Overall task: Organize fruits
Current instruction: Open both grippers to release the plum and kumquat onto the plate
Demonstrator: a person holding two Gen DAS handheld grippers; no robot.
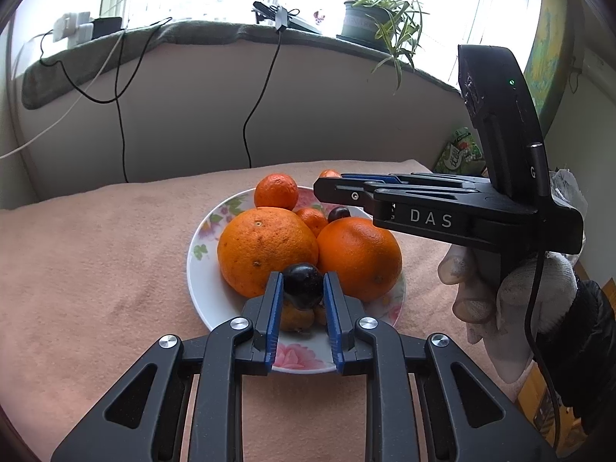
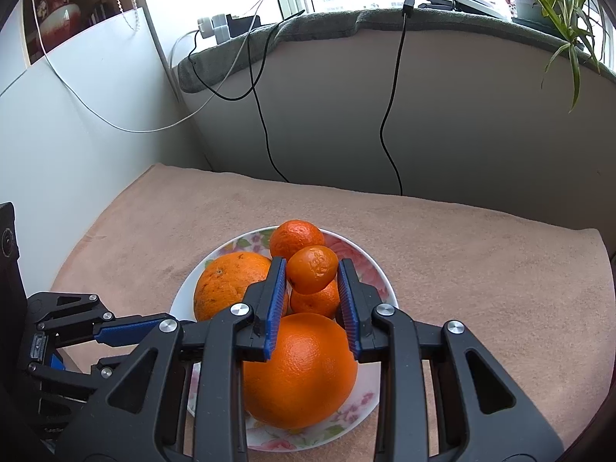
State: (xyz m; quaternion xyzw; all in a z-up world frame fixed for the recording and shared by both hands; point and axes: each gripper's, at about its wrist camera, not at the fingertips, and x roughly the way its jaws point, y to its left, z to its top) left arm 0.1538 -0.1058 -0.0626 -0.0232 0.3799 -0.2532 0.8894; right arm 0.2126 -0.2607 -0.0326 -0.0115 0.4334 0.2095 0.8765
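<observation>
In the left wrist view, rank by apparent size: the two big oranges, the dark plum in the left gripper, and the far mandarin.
1. The two big oranges: too alike to separate.
2. Far mandarin.
3. Dark plum, though it sits nearest the camera.

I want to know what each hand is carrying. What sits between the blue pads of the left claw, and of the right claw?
Left wrist view: a dark plum is pinched in the left claw. Right wrist view: a small tangerine is pinched in the right claw.

Left gripper (image 1: 303, 287) fingers clamped; right gripper (image 2: 312, 275) likewise.
</observation>
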